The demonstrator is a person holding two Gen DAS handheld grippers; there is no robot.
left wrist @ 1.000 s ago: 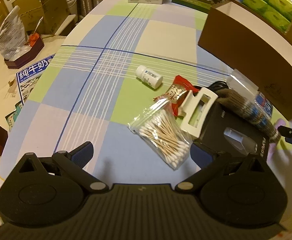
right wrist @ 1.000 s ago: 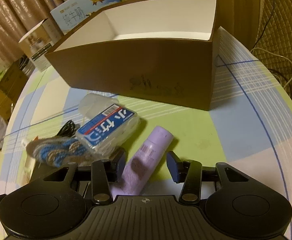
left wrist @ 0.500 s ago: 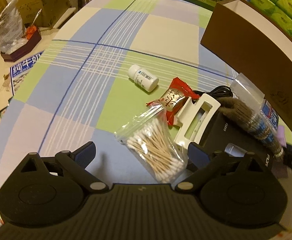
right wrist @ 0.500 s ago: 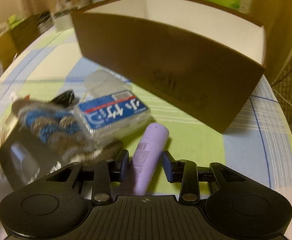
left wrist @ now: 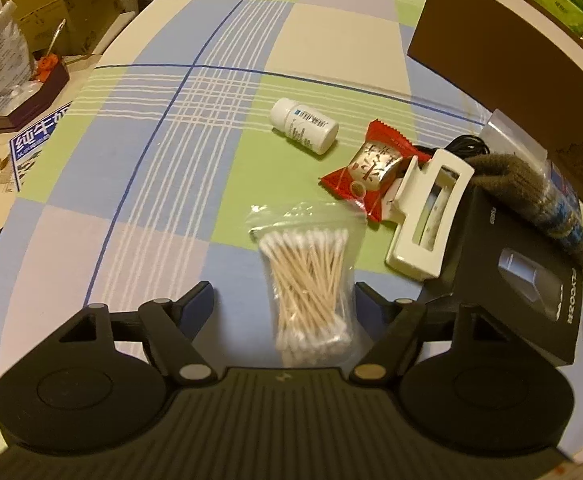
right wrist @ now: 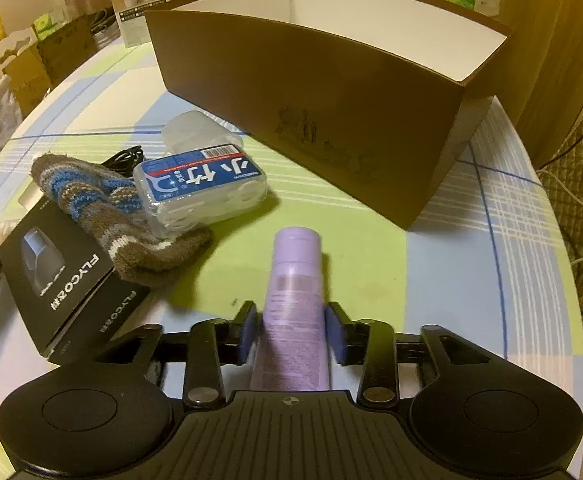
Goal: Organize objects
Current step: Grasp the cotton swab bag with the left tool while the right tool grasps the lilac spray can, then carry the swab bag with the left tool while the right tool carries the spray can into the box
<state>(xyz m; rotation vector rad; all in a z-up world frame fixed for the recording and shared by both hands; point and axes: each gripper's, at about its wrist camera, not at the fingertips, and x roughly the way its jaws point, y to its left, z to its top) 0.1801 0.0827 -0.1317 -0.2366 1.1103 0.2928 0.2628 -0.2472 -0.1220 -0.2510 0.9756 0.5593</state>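
Both grippers busy: right gripper clamps the purple tube lengthwise toward the brown box; left gripper gapes around the cotton swab bag.

Far-left tablecloth open, free passage. Right side crowded: pill bottle, candy wrapper, white clip, black box, sock. Brown box walls off far right; green patch betw. it & floss case passable.
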